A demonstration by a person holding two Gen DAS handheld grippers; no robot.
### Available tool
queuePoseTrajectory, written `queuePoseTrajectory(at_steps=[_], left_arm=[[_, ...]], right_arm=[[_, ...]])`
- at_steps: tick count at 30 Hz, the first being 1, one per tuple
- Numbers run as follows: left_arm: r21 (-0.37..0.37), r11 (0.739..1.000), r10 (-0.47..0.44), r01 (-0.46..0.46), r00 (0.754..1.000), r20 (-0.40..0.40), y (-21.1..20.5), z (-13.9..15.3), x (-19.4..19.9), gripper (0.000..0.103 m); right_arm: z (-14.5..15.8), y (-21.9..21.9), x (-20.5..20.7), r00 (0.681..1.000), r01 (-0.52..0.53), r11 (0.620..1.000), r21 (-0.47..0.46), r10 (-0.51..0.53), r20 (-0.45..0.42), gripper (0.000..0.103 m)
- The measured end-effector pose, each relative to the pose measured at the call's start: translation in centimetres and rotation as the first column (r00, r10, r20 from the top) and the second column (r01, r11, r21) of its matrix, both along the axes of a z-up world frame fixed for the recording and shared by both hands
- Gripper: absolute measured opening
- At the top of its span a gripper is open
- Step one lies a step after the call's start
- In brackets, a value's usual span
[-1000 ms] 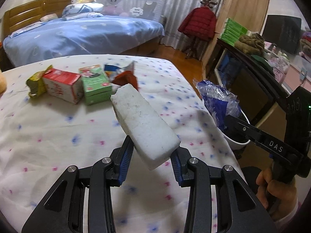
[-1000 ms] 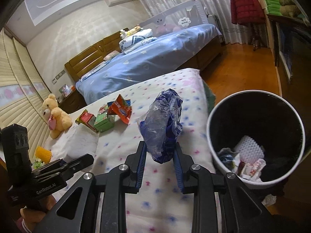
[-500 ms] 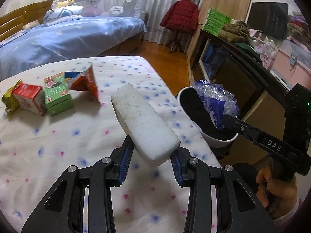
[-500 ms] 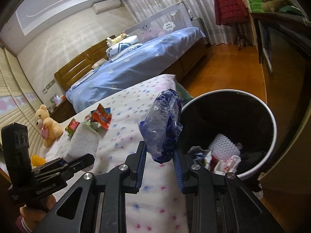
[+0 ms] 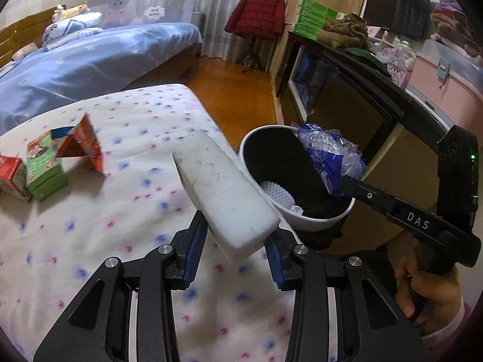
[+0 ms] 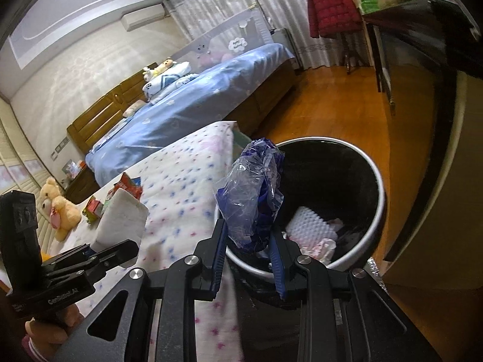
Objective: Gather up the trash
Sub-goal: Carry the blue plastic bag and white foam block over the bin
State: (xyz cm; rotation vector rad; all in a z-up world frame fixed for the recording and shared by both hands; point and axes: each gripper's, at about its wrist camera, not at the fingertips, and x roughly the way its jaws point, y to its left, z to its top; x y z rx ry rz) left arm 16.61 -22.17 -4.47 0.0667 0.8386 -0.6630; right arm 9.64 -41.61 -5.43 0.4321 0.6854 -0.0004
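My left gripper (image 5: pixel 234 246) is shut on a white foam block (image 5: pixel 220 187), held above the dotted bedsheet (image 5: pixel 105 226) just left of the white trash bin (image 5: pixel 317 220). My right gripper (image 6: pixel 247 253) is shut on a crumpled blue plastic bag (image 6: pixel 253 193), held over the near rim of the bin (image 6: pixel 377 187). The bag also shows in the left wrist view (image 5: pixel 329 157), over the bin's right side. The bin has a black liner and holds white foam and paper scraps. A green carton (image 5: pixel 45 166), a red carton (image 5: pixel 12 175) and an orange wrapper (image 5: pixel 84 144) lie on the sheet at left.
A blue bed (image 5: pixel 90 54) stands behind. A dark cabinet (image 5: pixel 347 96) with clutter runs along the right, close to the bin. A red jacket (image 5: pixel 256 12) hangs on a stand. A teddy bear (image 6: pixel 60 205) sits at far left. Wooden floor (image 6: pixel 347 105) lies beyond the bin.
Both grippers have moved right toward the bin with their loads. The blue bag went from beside the bin to over its rim. The cartons slid left in view.
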Motion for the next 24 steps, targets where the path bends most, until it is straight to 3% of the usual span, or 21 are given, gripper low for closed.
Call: queuePoseTrajectory(at_steps=[24], left_arm=[[0.046,0.996,-0.081,0.081,0.997,-0.013,-5.2,-0.7,1.1,0.036]], right_arm=[[-1.2,-3.8,-0.4,0.997,0.065,0.998,0.017,-0.065,-0.035,0.027]])
